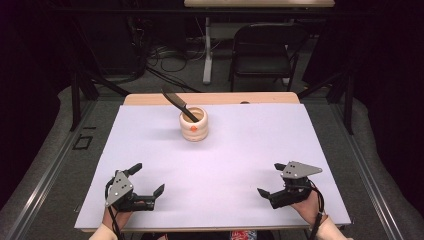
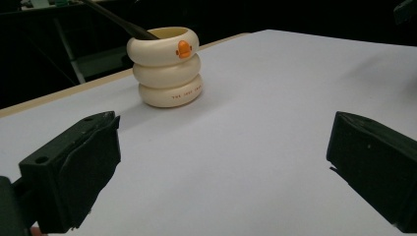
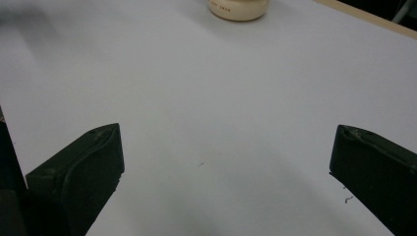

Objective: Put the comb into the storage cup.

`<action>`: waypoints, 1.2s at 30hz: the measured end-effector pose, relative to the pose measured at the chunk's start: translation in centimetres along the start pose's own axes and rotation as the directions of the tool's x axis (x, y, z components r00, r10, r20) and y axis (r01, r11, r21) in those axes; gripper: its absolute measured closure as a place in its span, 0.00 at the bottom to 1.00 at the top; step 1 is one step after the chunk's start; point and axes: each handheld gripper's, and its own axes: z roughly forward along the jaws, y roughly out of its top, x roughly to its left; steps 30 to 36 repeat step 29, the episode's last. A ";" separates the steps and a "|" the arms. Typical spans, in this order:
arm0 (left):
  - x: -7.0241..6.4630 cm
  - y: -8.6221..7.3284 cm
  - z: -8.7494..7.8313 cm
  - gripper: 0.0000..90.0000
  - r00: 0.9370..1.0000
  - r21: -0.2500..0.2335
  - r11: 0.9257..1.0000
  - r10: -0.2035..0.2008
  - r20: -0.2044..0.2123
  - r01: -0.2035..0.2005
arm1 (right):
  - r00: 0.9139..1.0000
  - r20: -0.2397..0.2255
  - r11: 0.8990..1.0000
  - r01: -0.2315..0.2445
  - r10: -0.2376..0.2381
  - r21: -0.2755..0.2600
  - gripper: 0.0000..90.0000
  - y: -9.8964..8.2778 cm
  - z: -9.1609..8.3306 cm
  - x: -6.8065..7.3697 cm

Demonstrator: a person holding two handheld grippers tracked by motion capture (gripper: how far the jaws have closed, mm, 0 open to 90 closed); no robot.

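At the near left corner of the white rectangular table cover (image 1: 150, 145), the left black two-jaw gripper (image 1: 149, 179) sat low over the surface in the person's left hand (image 1: 116, 216), its jaws spread wide apart with nothing between them. In the left gripper view those jaws framed bare white surface, and beyond them stood the cream ceramic pot shaped like three stacked rings (image 2: 165, 66), upright, with a small orange mark near its rim facing the camera. In the high view the pot (image 1: 193, 125) stood toward the far middle of the table, well apart from both grippers, and a dark long-handled utensil (image 1: 176, 101) leaned out of it toward the far left. At the near right corner, the right black two-jaw gripper (image 1: 269, 179) rested in the person's right hand (image 1: 307, 204), jaws likewise spread wide and empty, pointed leftward across the cover. The right gripper view caught just the pot's base (image 3: 239, 9) at its top edge
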 end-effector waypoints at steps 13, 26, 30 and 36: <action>0.0 0.0 0.0 0.00 1.000 0.001 1.000 0.000 0.001 0.000 | 1.000 0.022 1.000 0.014 -0.013 -0.018 0.00 -0.7 -0.5 0.6; 0.1 0.0 0.1 0.00 1.000 0.011 1.000 0.004 0.005 -0.004 | 1.000 0.028 1.000 0.012 -0.011 -0.028 0.00 -1.3 -0.9 0.7; 0.0 0.0 0.1 0.00 1.000 0.012 1.000 0.004 0.004 -0.004 | 1.000 0.027 1.000 0.014 -0.014 -0.026 0.00 -1.4 -0.8 0.7; 0.0 0.0 0.1 0.00 1.000 0.012 1.000 0.004 0.004 -0.004 | 1.000 0.027 1.000 0.014 -0.014 -0.026 0.00 -1.4 -0.8 0.7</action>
